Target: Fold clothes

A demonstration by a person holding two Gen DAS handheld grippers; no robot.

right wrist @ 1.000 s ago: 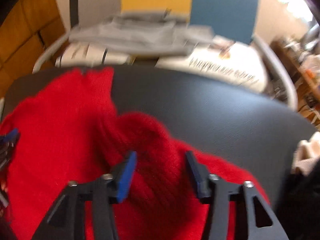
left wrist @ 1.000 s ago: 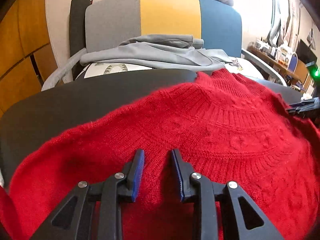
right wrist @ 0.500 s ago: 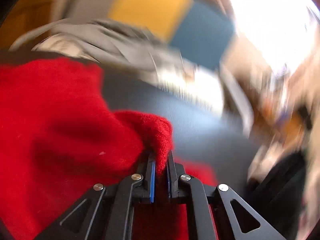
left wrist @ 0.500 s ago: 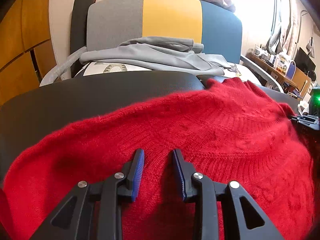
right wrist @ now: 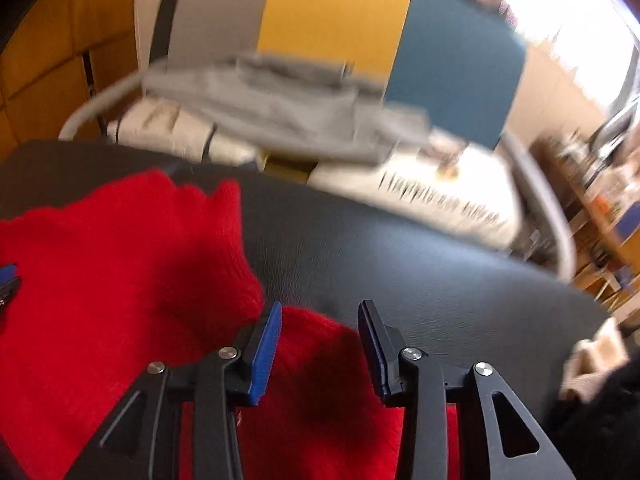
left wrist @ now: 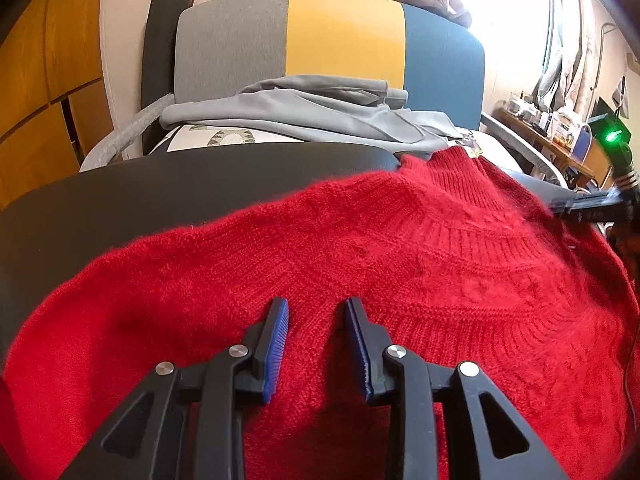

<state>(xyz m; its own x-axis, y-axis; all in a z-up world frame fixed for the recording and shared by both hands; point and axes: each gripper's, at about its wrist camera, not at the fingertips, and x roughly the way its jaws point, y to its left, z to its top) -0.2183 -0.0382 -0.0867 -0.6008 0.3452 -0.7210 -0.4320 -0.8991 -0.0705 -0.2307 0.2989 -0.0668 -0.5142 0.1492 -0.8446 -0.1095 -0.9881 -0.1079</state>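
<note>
- A red knitted sweater (left wrist: pixel 360 264) lay spread on a black leather-like table surface (left wrist: pixel 160 184); its ribbed collar (left wrist: pixel 452 184) reached toward the far edge, nearest the chair.
- The left gripper (left wrist: pixel 316 344) hung over the sweater's body just below the ribbed yoke, tilted downward. Its jaws stood apart, with the blue ribbed pads (left wrist: pixel 276 356) facing each other and only flat knit showing below the gap; the pads pinched nothing.
- The right gripper (right wrist: pixel 320 344) hovered at the sweater's right border, where red knit (right wrist: pixel 120 280) met the bare black surface (right wrist: pixel 400 248). Its jaws were opening, and a low mound of red fabric sat beneath the gap, but neither pad pressed on it.
- In the left wrist view the right gripper's black body, with a green light above it, showed at the far right edge, beside the sweater's shoulder.
- The left gripper's blue tip peeked in at the left edge of the right wrist view.
- Beyond the table stood a chair with a grey, yellow and blue backrest (left wrist: pixel 344 40); a folded grey garment (left wrist: pixel 312 112) lay on its seat on top of a white printed cloth (left wrist: pixel 224 140).
- The right wrist view was smeared by motion, so the background print could not be read.
- Orange wooden panels (left wrist: pixel 52 80) filled the left wall, and a cluttered shelf (left wrist: pixel 560 128) sat at the far right under bright window light.
</note>
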